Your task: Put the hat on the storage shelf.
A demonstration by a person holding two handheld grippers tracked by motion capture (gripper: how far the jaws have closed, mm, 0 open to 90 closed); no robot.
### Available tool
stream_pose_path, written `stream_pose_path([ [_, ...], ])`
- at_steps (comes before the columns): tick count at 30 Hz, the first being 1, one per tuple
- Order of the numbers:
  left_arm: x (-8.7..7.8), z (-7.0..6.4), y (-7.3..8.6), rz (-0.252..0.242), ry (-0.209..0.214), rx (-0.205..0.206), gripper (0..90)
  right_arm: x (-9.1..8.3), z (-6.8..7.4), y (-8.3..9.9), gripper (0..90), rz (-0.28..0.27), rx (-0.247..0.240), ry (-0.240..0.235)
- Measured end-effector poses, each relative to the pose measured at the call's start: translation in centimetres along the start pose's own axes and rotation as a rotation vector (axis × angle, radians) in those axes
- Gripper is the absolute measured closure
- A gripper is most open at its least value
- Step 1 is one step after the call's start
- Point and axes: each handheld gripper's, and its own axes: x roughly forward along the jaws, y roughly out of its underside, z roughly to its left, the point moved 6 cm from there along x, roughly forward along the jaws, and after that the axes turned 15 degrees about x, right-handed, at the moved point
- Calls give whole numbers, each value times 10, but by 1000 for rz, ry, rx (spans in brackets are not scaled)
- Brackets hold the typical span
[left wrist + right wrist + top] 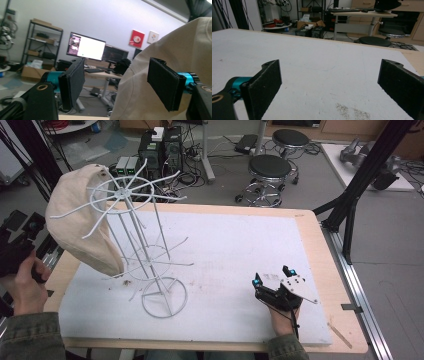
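A cream cap (pixel 80 217) hangs on the left side of a white wire rack (pixel 150 245) that stands on the white table mat (pixel 235 250). My left gripper (pixel 20 242) is off the table's left edge, just left of the cap. In the left gripper view it stands open (pixel 120 85), and the cream cap (pixel 175 55) lies behind and beyond its right jaw, not clamped. My right gripper (pixel 272 276) rests low over the mat at the front right. In the right gripper view it is open (pixel 329 80) with bare mat between its jaws.
Two black stools (pixel 270 170) and computer boxes (pixel 160 147) stand on the floor beyond the table. A black frame leg (pixel 360 185) rises at the right. The table's wooden border (pixel 320 240) rings the mat. Desks with monitors (pixel 86 46) fill the room behind.
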Motion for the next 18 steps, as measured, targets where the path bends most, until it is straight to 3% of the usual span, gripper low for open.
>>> stream_pose_path([
  [1,-2,1,2,8,-32,17,284,0,0,0,41,2,4,3],
  [5,-5,3,7,19,-73,38,249,-1,-1,0,42,3,4,6],
  [7,-8,4,13,50,-122,79,234,-1,-1,0,42,2,4,7],
  [12,-9,1,24,82,-143,121,204,-1,-1,0,42,4,8,12],
  [13,-9,-1,28,96,-153,148,198,-1,-1,0,42,2,4,12],
  [18,-8,-5,37,114,-164,171,188,-1,-1,0,42,4,4,9],
])
